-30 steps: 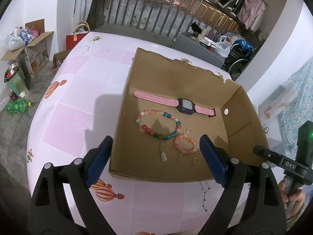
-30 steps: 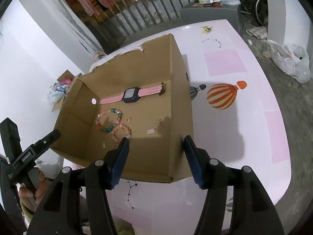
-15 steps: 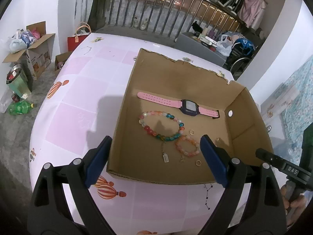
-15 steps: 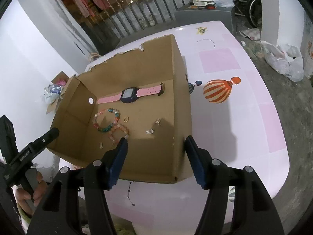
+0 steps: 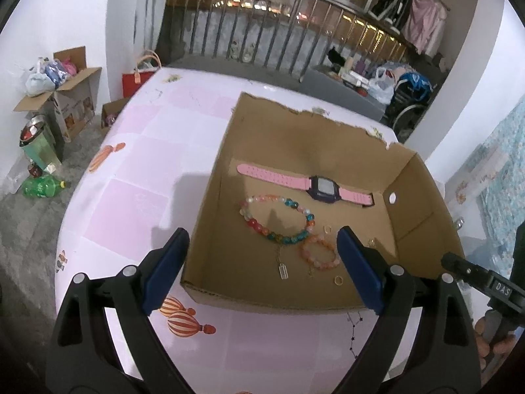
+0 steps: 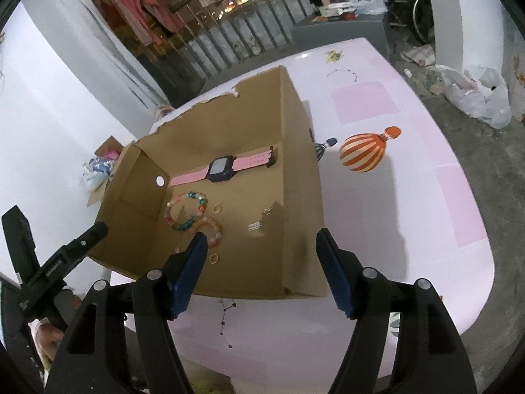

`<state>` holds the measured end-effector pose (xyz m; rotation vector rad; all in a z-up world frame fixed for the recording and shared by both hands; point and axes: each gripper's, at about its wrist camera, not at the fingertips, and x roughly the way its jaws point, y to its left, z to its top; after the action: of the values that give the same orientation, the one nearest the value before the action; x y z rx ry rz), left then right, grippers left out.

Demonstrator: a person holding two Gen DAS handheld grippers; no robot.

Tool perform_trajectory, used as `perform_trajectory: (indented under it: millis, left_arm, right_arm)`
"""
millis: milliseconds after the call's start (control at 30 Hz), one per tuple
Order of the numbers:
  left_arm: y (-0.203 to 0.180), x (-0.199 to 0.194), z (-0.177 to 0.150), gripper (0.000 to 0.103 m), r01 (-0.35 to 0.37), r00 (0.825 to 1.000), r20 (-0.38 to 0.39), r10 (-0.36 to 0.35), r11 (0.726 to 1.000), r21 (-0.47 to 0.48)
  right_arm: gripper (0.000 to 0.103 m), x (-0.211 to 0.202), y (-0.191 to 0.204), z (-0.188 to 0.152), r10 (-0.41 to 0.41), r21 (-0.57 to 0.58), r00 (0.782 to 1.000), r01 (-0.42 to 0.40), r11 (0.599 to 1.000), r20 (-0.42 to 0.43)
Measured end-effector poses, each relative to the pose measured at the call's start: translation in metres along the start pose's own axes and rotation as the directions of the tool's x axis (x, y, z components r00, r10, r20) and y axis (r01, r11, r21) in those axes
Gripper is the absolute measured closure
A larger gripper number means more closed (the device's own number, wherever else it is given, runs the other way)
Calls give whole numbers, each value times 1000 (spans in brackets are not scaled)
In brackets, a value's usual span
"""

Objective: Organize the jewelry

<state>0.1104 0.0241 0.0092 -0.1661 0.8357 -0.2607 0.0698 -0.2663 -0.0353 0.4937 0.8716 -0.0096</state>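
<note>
Shallow cardboard box point(image 5: 210, 216) with a torn far rim, resting on a counter point(image 5: 137, 197) covered in pink-checked cloth printed with striped balloons. On the box floor, toward the far wall, a pink-strapped watch point(image 5: 323, 187) with a dark square face, laid out flat. Just nearer, a large multicoloured bead bracelet point(image 5: 277, 216), with a smaller orange-pink bead bracelet point(image 5: 320, 252) touching or nearly touching its lower right bend. Beside the two, a small gold ring point(image 5: 327, 229) close to the large bracelet, and a second gold ring point(image 5: 338, 280) by the near wall. Between the bracelets and the near wall, a thin chain ending in a small rectangular tag point(image 5: 284, 271). In the right wrist view, two small silvery pieces point(image 6: 261, 218) lying apart from the bracelets, too small to identify. Left hand-held gripper point(image 5: 262, 269) released and wide, poised over the near edge of the box, nothing between its blue pads point(image 5: 167, 269). Right hand-held gripper point(image 6: 261, 274) likewise over the near edge, jaws opening, nothing between them, its left pad in front of the small bracelet. At the frame edges of each view, the other black tool with part of a hand point(image 5: 495, 344) gripping it.
</note>
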Motion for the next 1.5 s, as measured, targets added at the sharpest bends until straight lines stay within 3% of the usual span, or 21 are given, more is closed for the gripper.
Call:
perform_trajectory:
  millis: [233,367,500,633,867,1033,1300,1500]
  left_arm:
    - [-1,-38,-6,16,-7,991,133,5,1000,11]
    - [5,-69,-12,13,-7,977,211,5,1000,6]
    - [-2,-90,-23,12,-49,970,239,37,998,42]
    - [-6,-102,-34,9,-69,959,278,52,996,50]
    - [-3,-93,-39,8,-51,975,214,54,999,-17]
    - [-8,-87,-38,8,-86,978,188,87,996,-12]
    - [-19,-96,-46,8,-175,956,242,163,984,30]
    - [-25,-94,-45,8,-217,948,255,191,973,77]
  right_arm:
    - [27,-33,10,-8,-81,-86,983,97,992,165]
    - [20,-58,27,-17,-112,-164,945,169,972,306]
    - [14,-75,43,-26,-113,-216,920,205,955,376]
    - [8,-82,55,-33,-123,-224,917,220,949,380]
    - [6,-91,70,-45,-163,-255,898,284,924,410]
    - [6,-90,73,-47,-152,-251,905,266,931,396]
    - [6,-75,72,-56,-205,-221,901,305,927,383]
    - [6,-67,78,-64,-252,-217,874,364,906,415]
